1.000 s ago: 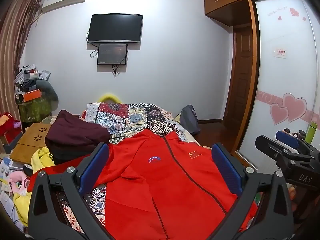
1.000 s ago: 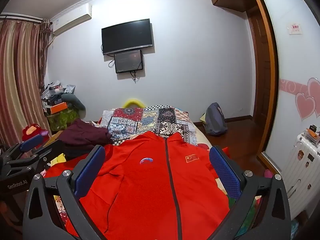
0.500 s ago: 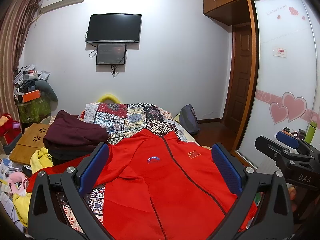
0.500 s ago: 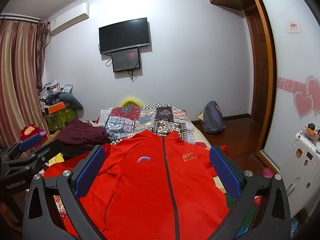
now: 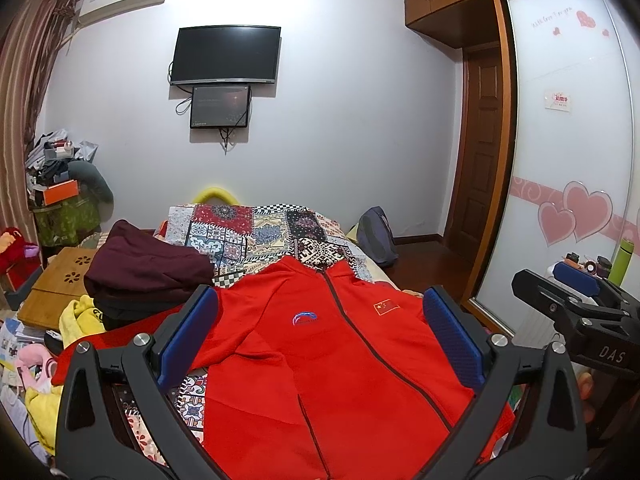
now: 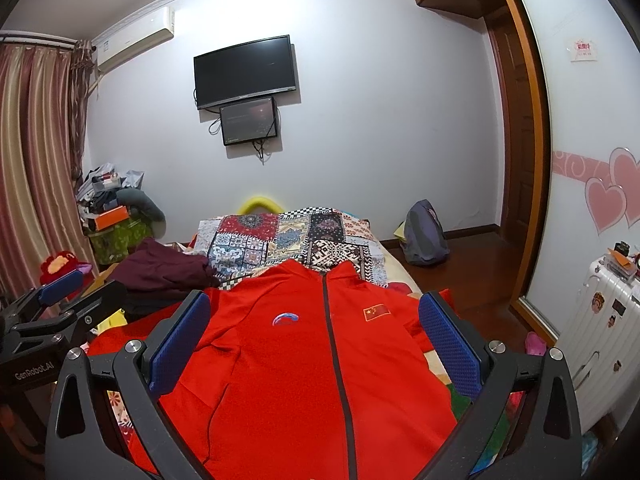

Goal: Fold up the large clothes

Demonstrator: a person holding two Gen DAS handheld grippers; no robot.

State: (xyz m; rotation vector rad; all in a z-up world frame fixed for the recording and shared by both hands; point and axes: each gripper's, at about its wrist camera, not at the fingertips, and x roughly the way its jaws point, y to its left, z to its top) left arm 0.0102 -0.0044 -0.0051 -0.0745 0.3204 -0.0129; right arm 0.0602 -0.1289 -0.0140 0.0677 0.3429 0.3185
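Observation:
A red zip-up jacket [image 5: 332, 364] lies front-up and spread flat on the bed, collar toward the far wall; it also shows in the right wrist view [image 6: 312, 360]. Its left sleeve stretches out to the left. My left gripper [image 5: 320, 336] is open and empty, held above the jacket's lower half. My right gripper [image 6: 314, 334] is open and empty, also above the jacket. The right gripper shows at the right edge of the left wrist view [image 5: 576, 304]; the left gripper shows at the left edge of the right wrist view [image 6: 60, 304].
A patchwork quilt [image 5: 264, 232] covers the bed beyond the jacket. A dark maroon pile of clothes [image 5: 144, 272] sits at the left, with yellow clothing [image 5: 80, 316] and a wooden board [image 5: 56, 284] beside it. A white suitcase [image 6: 600, 336] and wardrobe door [image 5: 572, 160] stand right.
Both grippers have risen and tilted slightly; the view shifts a little, and the jacket has not moved. Both stay open.

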